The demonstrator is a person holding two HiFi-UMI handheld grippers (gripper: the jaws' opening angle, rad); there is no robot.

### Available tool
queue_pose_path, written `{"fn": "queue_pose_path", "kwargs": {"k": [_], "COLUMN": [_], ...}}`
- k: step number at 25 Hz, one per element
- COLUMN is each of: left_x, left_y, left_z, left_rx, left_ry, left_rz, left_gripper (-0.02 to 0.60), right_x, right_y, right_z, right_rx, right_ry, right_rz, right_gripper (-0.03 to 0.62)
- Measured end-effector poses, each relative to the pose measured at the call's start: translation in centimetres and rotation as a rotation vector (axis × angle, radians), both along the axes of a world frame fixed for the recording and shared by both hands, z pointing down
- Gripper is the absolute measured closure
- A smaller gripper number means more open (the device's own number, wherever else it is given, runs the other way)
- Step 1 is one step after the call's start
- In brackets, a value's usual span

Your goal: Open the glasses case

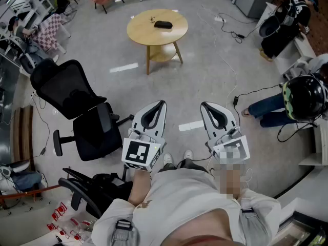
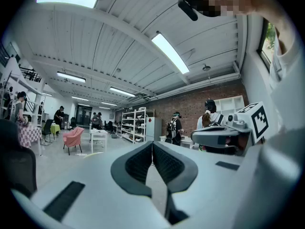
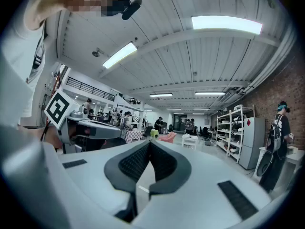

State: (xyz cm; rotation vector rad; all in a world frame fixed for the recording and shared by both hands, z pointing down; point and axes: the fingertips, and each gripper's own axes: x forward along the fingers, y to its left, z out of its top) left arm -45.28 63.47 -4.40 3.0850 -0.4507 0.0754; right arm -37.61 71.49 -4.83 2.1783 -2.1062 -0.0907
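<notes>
Left tool: I see its jaws pressed together, nothing between them, held level above the floor. Right tool: likewise closed and empty, beside the left one. Glasses case: dark, oblong, lying near the far edge of the round wooden desk, well apart from both tools. Black office chair: left of my left tool.

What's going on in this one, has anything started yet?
A person stands holding the left gripper and the right gripper out level in front of them. Both have their jaws shut with nothing between them. The dark glasses case lies on the round wooden table across the floor ahead, well away from both grippers, and looks closed. Opening it has not begun.
</notes>
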Motion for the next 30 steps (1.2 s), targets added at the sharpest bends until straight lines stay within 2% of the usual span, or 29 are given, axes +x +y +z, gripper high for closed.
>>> {"fn": "queue_pose_path", "kwargs": {"k": [7,14,21,30], "left_x": [4.1,6.4,8.6,11.2], "left_y": [3.7,4.3,0.6,-7.6], "left_z": [-1.1,-0.7,0.2,0.6], "left_rx": [0.015,0.013,0.025,0.040], "left_ry": [0.011,-0.013,-0.027,-0.014], "left_rz": [-0.021,-0.067,-0.078,-0.062], "left_gripper": [0.561,0.561,0.561,0.561], "right_x": [3.9,6.3,8.9,11.6], "right_y": [2.9,2.5,-1.3,-8.8], "right_z": [-0.9,-0.6,0.1,0.9], "right_rx": [0.018,0.002,0.001,-0.021], "right_ry": [-0.004,0.003,0.003,0.027], "right_rz": [-0.022,-0.058,-0.057,-0.018], "right_gripper": [0.572,0.572,0.572,0.572]}}
